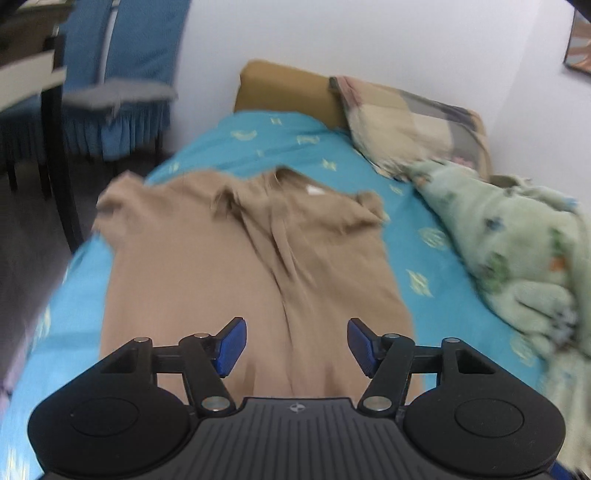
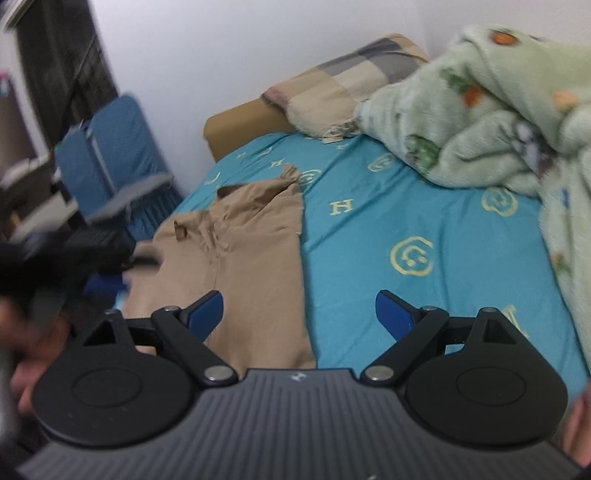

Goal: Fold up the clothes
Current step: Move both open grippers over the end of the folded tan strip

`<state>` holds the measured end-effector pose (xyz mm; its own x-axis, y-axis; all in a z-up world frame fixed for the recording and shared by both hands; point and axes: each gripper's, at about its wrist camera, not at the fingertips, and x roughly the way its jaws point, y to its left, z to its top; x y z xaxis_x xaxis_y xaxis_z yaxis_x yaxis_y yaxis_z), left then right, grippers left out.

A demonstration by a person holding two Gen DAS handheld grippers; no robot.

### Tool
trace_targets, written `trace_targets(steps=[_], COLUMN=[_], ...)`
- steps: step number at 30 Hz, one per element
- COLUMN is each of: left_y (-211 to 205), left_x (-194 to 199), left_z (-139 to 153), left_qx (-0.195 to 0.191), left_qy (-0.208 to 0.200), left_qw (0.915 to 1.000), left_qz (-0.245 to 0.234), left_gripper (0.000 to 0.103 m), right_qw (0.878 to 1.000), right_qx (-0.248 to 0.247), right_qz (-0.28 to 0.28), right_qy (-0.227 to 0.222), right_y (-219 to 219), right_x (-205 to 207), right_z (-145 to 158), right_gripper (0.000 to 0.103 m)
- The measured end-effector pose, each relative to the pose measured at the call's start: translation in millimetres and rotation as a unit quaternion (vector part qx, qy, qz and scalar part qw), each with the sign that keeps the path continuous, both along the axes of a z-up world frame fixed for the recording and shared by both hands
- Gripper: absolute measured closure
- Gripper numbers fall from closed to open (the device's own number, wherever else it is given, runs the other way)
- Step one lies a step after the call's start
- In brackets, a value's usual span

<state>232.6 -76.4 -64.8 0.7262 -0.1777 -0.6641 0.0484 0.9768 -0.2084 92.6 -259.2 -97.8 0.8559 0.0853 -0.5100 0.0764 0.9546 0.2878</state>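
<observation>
Teal sheet (image 1: 236, 147) across your bed, green blanket (image 2: 480, 122) bunched at its right; tan shirt (image 1: 236, 258) flat on the sheet, collar far; your left gripper (image 1: 296, 345) spread above its hem; your right gripper (image 2: 299, 314) spread over its right edge

The tan shirt (image 1: 207, 258) is a thin matt knit cloth, soft and creased, with slightly frayed-looking edges at the sleeves. It lies on a turquoise bed sheet (image 2: 388, 229) of smooth woven cotton-like cloth, matt, printed with pale yellow marks. The green blanket (image 2: 480, 122) is thick fleece, fuzzy and plush. The checked pillow (image 1: 406, 118) looks like soft brushed cloth with a worn, ragged edge. The left tongs (image 1: 295, 347) and right tongs (image 2: 299, 317) have matt black plastic arms, ribbed grey plastic bodies, shiny metal pivot pins and blue rubbery pads (image 1: 231, 345). The chair cover (image 1: 122, 55) is blue ribbed cloth. The wall (image 1: 332, 33) is smooth and matt.
</observation>
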Motion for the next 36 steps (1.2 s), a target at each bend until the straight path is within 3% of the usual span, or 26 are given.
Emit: trace_targets(steps=[3,6,9,10,11,17,19,21,24,31,35,36], left_y=[-5,-7,-3,-1,3,36,39,36,34,18,2,1], left_x=[53,101,138,148,153,119,108,101,83,-3,-77,-96], left_z=[-19,-41,-66,-74,-79,-80,-79,-81,-70,-3,26,27], left_qx=[-0.001,-0.025,-0.02,-0.024,-0.042,-0.066,-0.018,0.035,0.06,0.071,0.059,0.058], left_qy=[-0.012,-0.01,-0.003,-0.001,-0.003,-0.04,-0.039,-0.036,-0.029,-0.047,-0.063,-0.069], left_qw=[0.9999,0.9992,0.9986,0.9983,0.9979,0.994,0.9952,0.9965,0.9967,0.9962,0.9962,0.9958], left_qz=[0.009,0.031,0.05,0.053,0.049,0.078,0.088,0.067,0.045,0.015,-0.01,-0.015], left_gripper=[0.044,0.048,0.07,0.091,0.1,0.101,0.101,0.099,0.087,0.02,0.0,0.0], right_qw=[0.999,0.999,0.999,0.999,0.999,0.999,0.999,0.999,0.999,1.0,0.999,0.999], right_qx=[-0.017,-0.014,0.003,0.007,0.012,0.025,0.022,0.014,0.005,0.015,0.007,-0.001], right_qz=[0.028,0.04,0.046,0.044,0.041,0.024,0.021,0.02,0.023,0.019,0.028,0.029], right_qy=[0.002,0.01,0.024,0.03,0.032,0.04,0.033,0.027,0.021,-0.017,-0.038,-0.045], right_y=[10,12,9,8,7,5,5,6,6,1,-1,-2], right_x=[17,34,50,55,59,69,66,65,63,53,46,43], right_z=[-11,-24,-37,-40,-42,-47,-44,-43,-41,-24,-15,-13], right_gripper=[0.012,0.012,0.012,0.012,0.012,0.012,0.012,0.012,0.012,0.012,0.012,0.012])
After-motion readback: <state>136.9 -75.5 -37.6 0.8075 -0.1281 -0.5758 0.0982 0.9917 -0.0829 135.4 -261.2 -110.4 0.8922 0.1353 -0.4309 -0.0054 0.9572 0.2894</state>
